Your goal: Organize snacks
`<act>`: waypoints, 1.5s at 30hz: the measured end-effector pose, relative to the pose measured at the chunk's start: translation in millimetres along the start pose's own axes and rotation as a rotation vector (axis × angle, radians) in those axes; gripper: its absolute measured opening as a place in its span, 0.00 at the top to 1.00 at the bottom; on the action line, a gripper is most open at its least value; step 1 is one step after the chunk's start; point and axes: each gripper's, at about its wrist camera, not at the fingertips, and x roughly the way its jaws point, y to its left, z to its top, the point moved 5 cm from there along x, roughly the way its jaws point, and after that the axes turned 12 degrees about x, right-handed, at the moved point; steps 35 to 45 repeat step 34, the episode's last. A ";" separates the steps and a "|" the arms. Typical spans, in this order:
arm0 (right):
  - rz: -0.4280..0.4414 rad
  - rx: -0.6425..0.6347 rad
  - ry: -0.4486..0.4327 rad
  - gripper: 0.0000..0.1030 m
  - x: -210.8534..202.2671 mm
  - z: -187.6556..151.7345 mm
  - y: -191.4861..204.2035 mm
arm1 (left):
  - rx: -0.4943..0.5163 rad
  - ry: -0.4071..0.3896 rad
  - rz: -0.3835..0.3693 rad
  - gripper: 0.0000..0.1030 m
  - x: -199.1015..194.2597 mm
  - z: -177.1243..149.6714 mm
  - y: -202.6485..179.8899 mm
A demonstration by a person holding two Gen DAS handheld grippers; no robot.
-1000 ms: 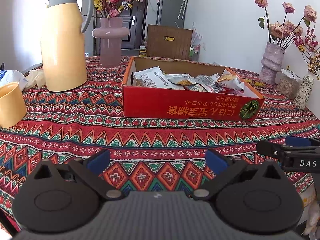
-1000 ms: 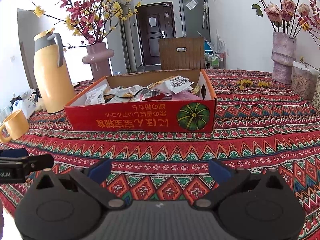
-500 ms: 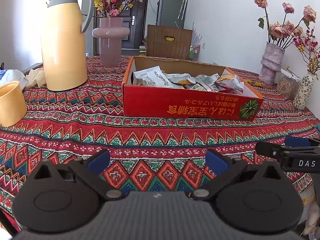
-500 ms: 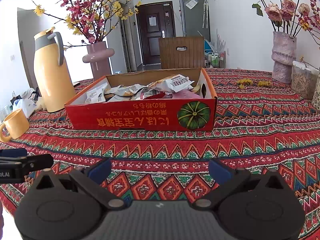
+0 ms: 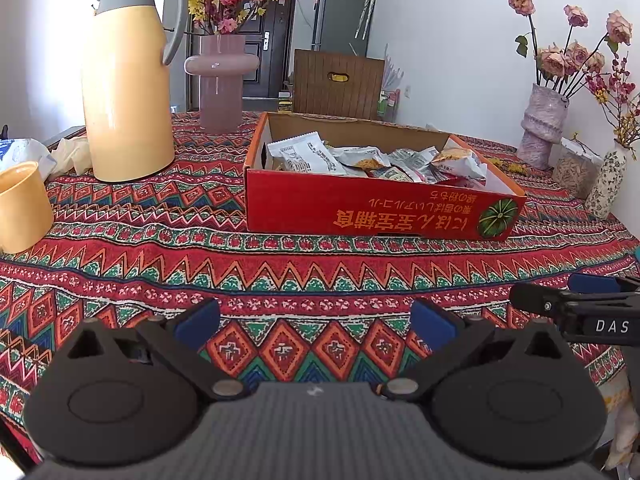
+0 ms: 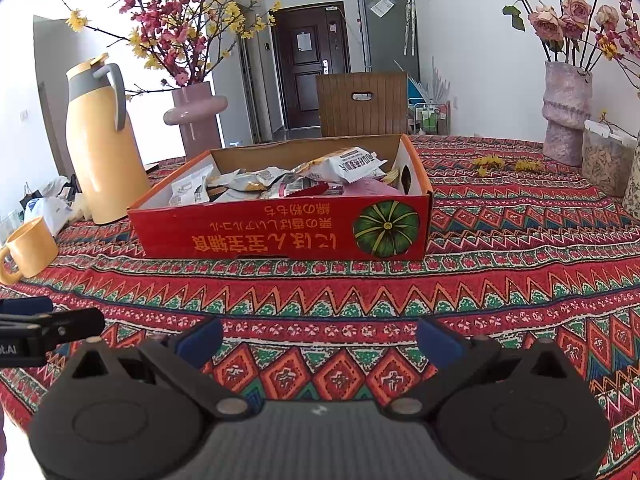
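Here the crinkled foil snack packets (image 5: 372, 160) all lie heaped inside the shallow red cardboard box with a green pumpkin print (image 6: 288, 232), which sits toward the middle of the tabletop (image 5: 280, 280) under its red zigzag-patterned cloth. No packet shows on the cloth outside the box in either view. The left gripper (image 5: 316, 320) hangs low over the near edge of the tabletop, its blue-padded fingers spread wide with nothing between them; the right gripper (image 6: 320, 334) hangs beside it, equally wide and empty. Both point at the box from well short of it.

With the snacks gathered in the box and both grippers free, the scene fits either a pile waiting to be sorted or a collection just completed, so the step in hand cannot be settled. Any further handling would call for a light pinch on a packet's edge, since the wrappers look slippery and overlap one another. A tall yellow thermos jug (image 5: 128, 80) and a yellow mug (image 6: 30, 250) stand toward the left edge, clear of the box.
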 end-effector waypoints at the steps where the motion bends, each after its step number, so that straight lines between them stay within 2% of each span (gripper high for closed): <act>1: 0.000 0.000 0.000 0.00 0.0 -0.1 0.1 | 0.000 0.000 0.000 0.00 0.0 0.0 0.0; 45: 0.000 0.000 0.004 0.00 -0.9 -1.6 1.7 | 0.003 -0.020 -0.003 0.00 -4.2 -0.7 -3.5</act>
